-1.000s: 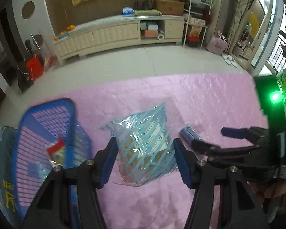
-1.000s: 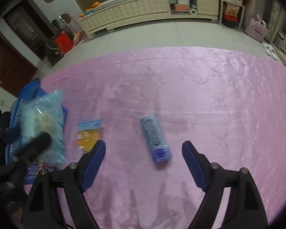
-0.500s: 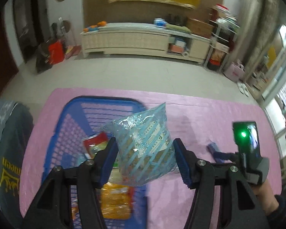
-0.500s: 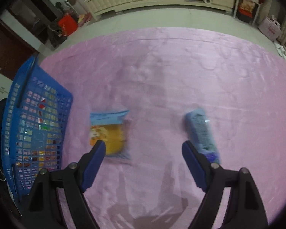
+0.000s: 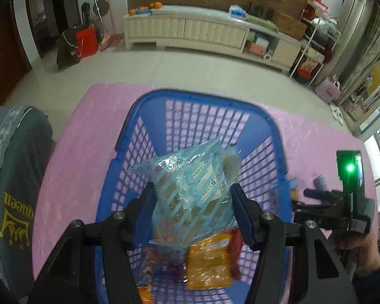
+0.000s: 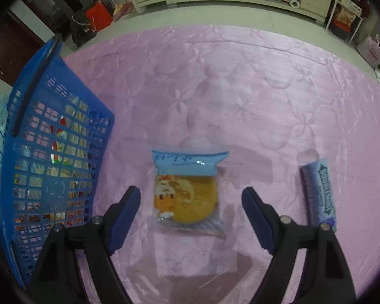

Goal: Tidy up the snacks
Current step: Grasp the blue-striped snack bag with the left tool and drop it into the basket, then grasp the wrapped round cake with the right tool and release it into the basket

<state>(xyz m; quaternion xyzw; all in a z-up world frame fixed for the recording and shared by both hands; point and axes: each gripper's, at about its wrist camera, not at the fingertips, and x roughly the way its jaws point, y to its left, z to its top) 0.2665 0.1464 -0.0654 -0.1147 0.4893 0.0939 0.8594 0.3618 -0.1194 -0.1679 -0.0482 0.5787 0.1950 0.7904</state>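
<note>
My left gripper (image 5: pixel 192 212) is shut on a light-blue striped snack bag (image 5: pixel 192 195) and holds it over the blue plastic basket (image 5: pixel 205 98), which holds several snack packs such as an orange one (image 5: pixel 207 266). My right gripper (image 6: pixel 191 207) is open, its fingers on either side of a small cake pack with a blue top (image 6: pixel 187 192) lying on the pink cloth. A purple-blue gum pack (image 6: pixel 319 192) lies to its right. The basket (image 6: pixel 50 136) stands at the left in the right wrist view. The right gripper also shows in the left wrist view (image 5: pixel 316 197).
The pink quilted cloth (image 6: pixel 240 88) covers the table. A grey garment (image 5: pixel 15 182) lies at the table's left edge. Beyond the table are a tiled floor, a long white cabinet (image 5: pixel 190 30) and shelves.
My left gripper has carried the striped bag leftward from above the cloth to over the basket. My right gripper has moved left from the gum pack and now straddles the cake pack.
</note>
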